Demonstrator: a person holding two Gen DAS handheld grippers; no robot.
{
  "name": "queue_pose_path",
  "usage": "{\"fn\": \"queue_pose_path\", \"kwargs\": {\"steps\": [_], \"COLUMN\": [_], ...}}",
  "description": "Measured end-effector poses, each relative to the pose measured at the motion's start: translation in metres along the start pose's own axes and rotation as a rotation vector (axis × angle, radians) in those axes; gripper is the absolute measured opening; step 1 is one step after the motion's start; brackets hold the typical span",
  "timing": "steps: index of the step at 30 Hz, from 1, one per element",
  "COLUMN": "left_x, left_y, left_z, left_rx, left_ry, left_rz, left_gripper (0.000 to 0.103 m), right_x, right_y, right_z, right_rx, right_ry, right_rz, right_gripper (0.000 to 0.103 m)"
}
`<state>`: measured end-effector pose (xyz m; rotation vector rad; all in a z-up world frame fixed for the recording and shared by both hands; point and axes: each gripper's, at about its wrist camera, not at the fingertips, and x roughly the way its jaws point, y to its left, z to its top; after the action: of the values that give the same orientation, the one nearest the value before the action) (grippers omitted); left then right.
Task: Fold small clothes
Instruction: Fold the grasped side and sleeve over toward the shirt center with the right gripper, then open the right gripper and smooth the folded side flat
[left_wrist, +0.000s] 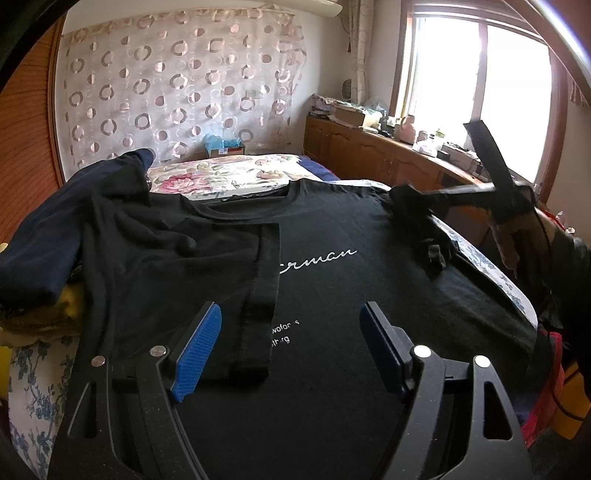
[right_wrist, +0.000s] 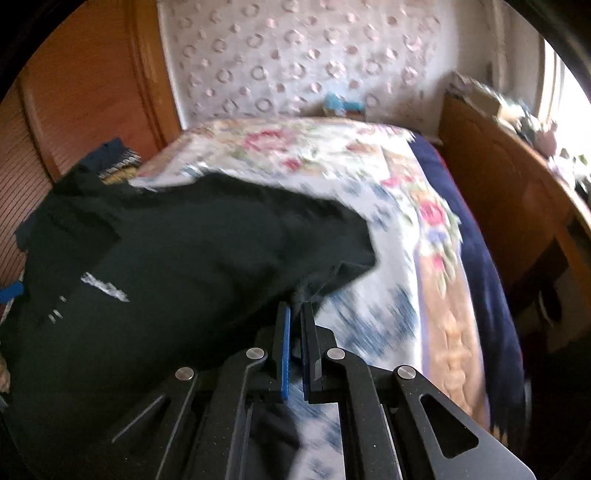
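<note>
One sleeve remains: your right gripper (right_wrist: 294, 308), clamped on the black cotton T-shirt's (right_wrist: 177, 236) sleeve, carries it across flat; your left gripper (left_wrist: 291, 332) hovers wide, empty.

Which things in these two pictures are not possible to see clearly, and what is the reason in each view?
- Left wrist view: the white print on the black T-shirt is partly covered by its folded sleeve.
- Left wrist view: the small items on the wooden cabinet are too small against the bright window.
- Right wrist view: motion blur smears the floral bedcover, and the right gripper hides the pinched cloth edge.
</note>
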<state>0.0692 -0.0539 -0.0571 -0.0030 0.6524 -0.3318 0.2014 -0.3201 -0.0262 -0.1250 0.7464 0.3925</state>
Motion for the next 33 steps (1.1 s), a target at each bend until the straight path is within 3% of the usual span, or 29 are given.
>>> {"fn": "queue_pose_path", "kwargs": {"steps": [4, 10, 12, 13, 14, 15, 26, 33], "left_x": [-0.002, -0.005, -0.005, -0.005, -0.005, -0.005, -0.005, -0.005], "left_y": [0.003, 0.008, 0.01, 0.011, 0.011, 0.011, 0.011, 0.012], "left_z": [-0.001, -0.001, 0.0, 0.0, 0.0, 0.0, 0.0, 0.001], "left_rx": [-0.007, -0.021, -0.025, -0.026, -0.027, -0.028, -0.03, -0.031], "left_ry": [-0.002, -0.01, -0.01, -0.011, -0.012, -0.013, -0.01, -0.01], "left_rz": [0.002, 0.006, 0.007, 0.008, 0.007, 0.008, 0.005, 0.006], "left_gripper": [0.078, 0.078, 0.078, 0.078, 0.078, 0.078, 0.078, 0.078], "right_x": [0.008, 0.027, 0.026, 0.024, 0.02, 0.017, 0.002, 0.006], "right_y": [0.037, 0.068, 0.069, 0.069, 0.067, 0.067, 0.074, 0.082], "right_z": [0.027, 0.052, 0.056, 0.054, 0.052, 0.05, -0.033, -0.058], "right_rx": [-0.064, -0.106, -0.1, -0.096, -0.093, -0.092, -0.147, -0.179], "right_ry": [-0.012, -0.02, -0.033, -0.038, -0.047, -0.055, 0.057, 0.105], "right_rz": [0.049, 0.047, 0.036, 0.038, 0.036, 0.028, 0.025, 0.025], "right_gripper": [0.004, 0.005, 0.009, 0.019, 0.03, 0.033, 0.033, 0.033]}}
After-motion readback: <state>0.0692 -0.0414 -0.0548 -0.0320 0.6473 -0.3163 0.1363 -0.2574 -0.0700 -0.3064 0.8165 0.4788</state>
